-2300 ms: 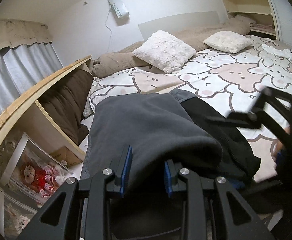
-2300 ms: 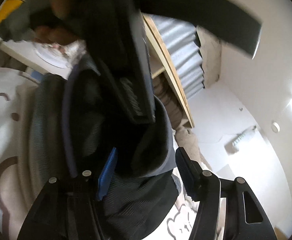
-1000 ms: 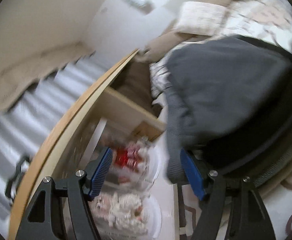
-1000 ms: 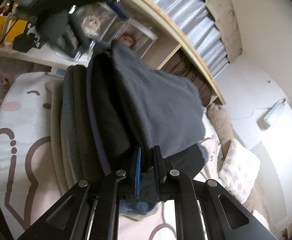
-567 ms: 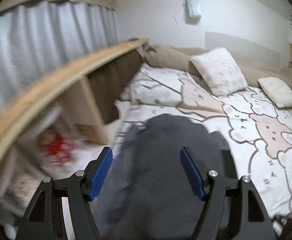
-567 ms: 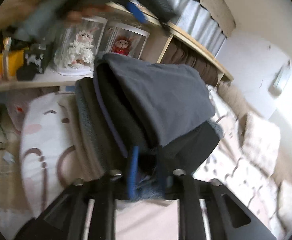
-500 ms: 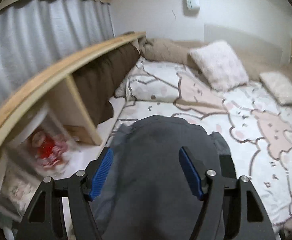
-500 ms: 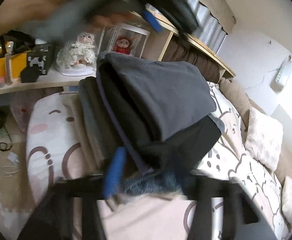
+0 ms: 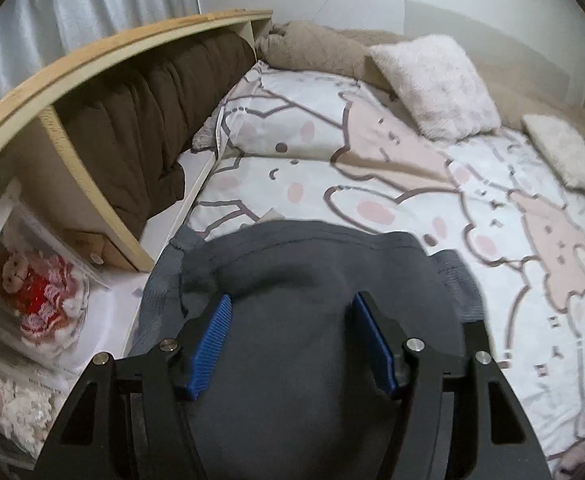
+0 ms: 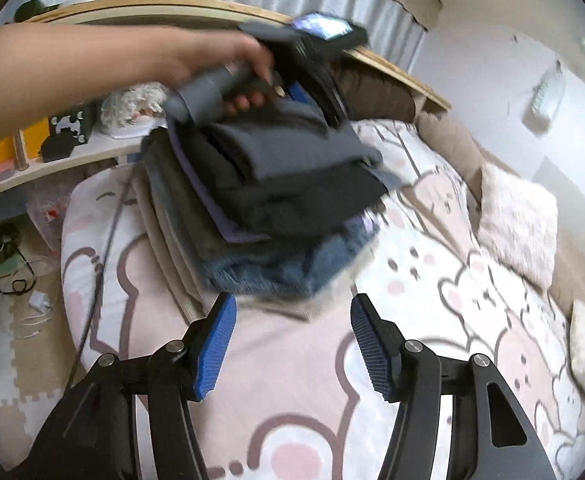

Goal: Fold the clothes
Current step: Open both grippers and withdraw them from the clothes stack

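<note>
Your wide bed with its pink-and-white bear-print cover (image 9: 372,168), curved wooden shelf (image 9: 92,64) alongside, stack of folded dark clothes (image 10: 268,200) at the bed's near corner, your left tool (image 9: 290,340) spread open over the grey top garment (image 9: 312,320), your right tool (image 10: 292,340) open just short of the stack.

Matt dark grey fleecy cloth garment (image 9: 292,280); ribbed blue rubbery pads on matt black plastic fingers (image 9: 208,344); smooth printed cotton bedsheet (image 9: 372,168); fluffy white pillow (image 9: 436,84).

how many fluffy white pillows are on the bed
2. The larger fluffy pillow leans against the tan bolster at the head of the bed; the smaller pillow lies further right. Others could sit out of frame.
</note>
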Tool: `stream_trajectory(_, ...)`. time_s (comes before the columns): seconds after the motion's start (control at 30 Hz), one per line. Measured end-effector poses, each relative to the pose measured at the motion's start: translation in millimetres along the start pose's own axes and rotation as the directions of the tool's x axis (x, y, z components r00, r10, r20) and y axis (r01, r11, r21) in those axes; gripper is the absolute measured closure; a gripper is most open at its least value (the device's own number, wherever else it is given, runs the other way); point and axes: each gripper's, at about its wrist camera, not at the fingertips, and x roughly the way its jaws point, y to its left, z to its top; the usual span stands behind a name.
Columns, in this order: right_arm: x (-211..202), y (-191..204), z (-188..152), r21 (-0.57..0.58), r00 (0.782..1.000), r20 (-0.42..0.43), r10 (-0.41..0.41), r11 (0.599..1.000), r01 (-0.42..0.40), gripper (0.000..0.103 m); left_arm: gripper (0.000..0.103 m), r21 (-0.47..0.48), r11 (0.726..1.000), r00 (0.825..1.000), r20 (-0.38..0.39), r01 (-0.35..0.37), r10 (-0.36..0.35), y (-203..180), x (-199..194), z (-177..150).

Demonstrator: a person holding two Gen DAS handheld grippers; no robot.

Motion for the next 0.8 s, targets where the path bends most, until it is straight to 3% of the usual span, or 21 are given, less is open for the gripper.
stream_trajectory(0.13, -13, -22, -15, 0.072, 1.0, -0.017, -0.003, 0.997, 0.004, 0.043, 0.039, -0.002, 1.0, 0.998, 0.051, 0.02, -0.02, -6, -47, -30)
stream_trajectory(0.2, -22, -34, -23, 0.111, 1.0, -0.022, -0.005, 0.994, 0.007, 0.043, 0.02, -0.007, 1.0, 0.997, 0.078, 0.023, -0.023, -11, -73, -53)
stream_trajectory(0.37, -45, -58, -35, 0.193, 0.999, -0.022, -0.028, 0.981, 0.032, 0.043, 0.003, -0.094, 0.993, 0.991, 0.121, 0.068, -0.057, -28, -119, -101)
stream_trajectory(0.43, -56, -65, -38, 0.223, 0.999, -0.02, -0.043, 0.974, 0.046, 0.042, 0.003, -0.119, 0.992, 0.988, 0.154, 0.039, -0.021, -40, -134, -117)
stream_trajectory(0.53, -74, -74, -42, 0.267, 0.998, -0.008, -0.064, 0.962, 0.064, 0.03, 0.0, -0.145, 0.989, 0.976, 0.215, -0.005, 0.037, -60, -156, -139)
stream_trajectory(0.7, -101, -86, -51, 0.327, 0.994, 0.017, -0.111, 0.94, 0.099, 0.029, 0.0, -0.212, 0.977, 0.968, 0.247, -0.001, 0.054, -86, -177, -160)
stream_trajectory(0.73, -106, -89, -53, 0.34, 0.992, 0.02, -0.128, 0.934, 0.114, 0.026, 0.0, -0.226, 0.974, 0.966, 0.252, 0.002, 0.057, -91, -180, -164)
stream_trajectory(0.8, -116, -95, -59, 0.365, 0.985, 0.027, -0.168, 0.919, 0.146, 0.011, 0.0, -0.253, 0.967, 0.963, 0.262, 0.007, 0.062, -101, -188, -171)
